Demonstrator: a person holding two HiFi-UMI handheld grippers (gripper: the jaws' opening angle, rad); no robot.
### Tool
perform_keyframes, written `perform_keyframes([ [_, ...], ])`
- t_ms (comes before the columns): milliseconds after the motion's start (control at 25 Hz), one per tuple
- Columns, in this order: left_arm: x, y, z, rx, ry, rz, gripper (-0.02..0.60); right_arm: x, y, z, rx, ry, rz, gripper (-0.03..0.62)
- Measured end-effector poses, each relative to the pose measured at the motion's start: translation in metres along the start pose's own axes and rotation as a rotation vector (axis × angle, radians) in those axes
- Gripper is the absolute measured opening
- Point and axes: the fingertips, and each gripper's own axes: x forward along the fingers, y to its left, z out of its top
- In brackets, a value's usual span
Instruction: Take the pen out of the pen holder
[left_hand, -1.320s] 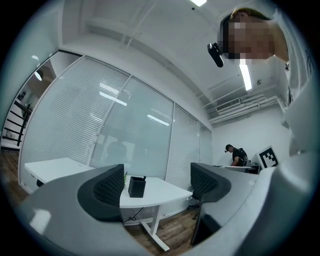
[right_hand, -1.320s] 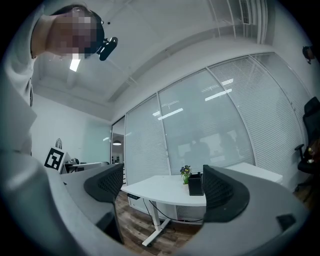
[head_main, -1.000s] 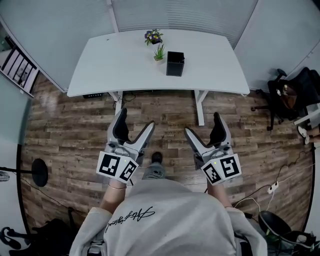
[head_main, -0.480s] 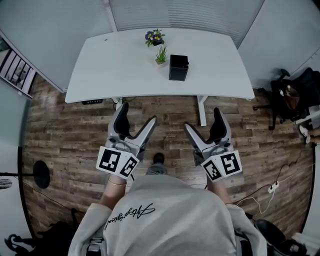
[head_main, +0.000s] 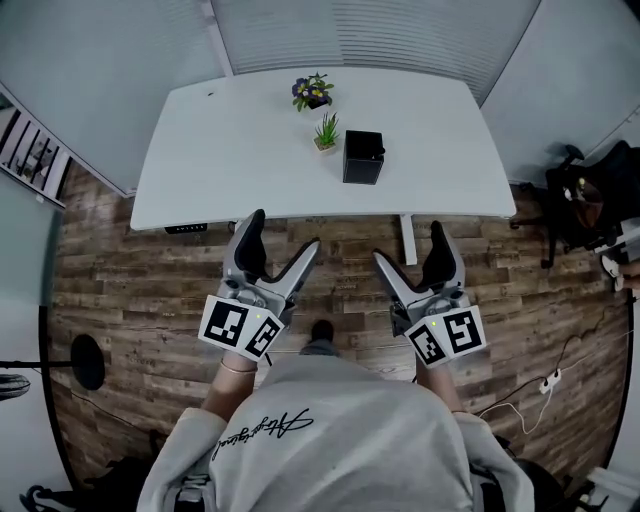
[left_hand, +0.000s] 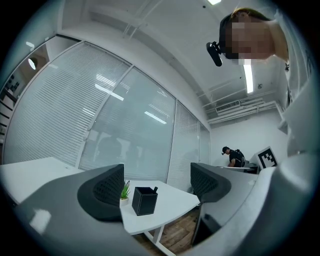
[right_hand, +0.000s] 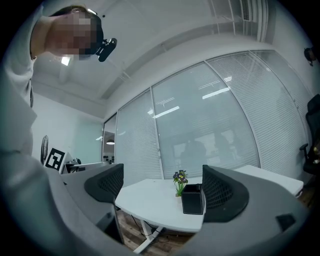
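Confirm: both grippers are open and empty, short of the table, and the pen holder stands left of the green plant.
Wrong side: the head view shows the pen holder right of the green plant. The left gripper and right gripper are open, empty, short of the table.

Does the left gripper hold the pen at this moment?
No, the left gripper has its jaws apart and empty, and the pen sticks out of the pen holder on the table.

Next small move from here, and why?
Probably step forward, bringing the right tool toward the pen holder: it and the left tool are open, empty, short of the desk, and the pen sits inside the holder.
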Motion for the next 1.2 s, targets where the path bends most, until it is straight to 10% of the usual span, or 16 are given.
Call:
perform_keyframes([
  [1200, 0.097, 0.043, -0.001, -0.011, 0.003, -0.075, 0.403, 0.081, -0.051, 0.008, 0.0, -0.029, -0.039, 0.471],
])
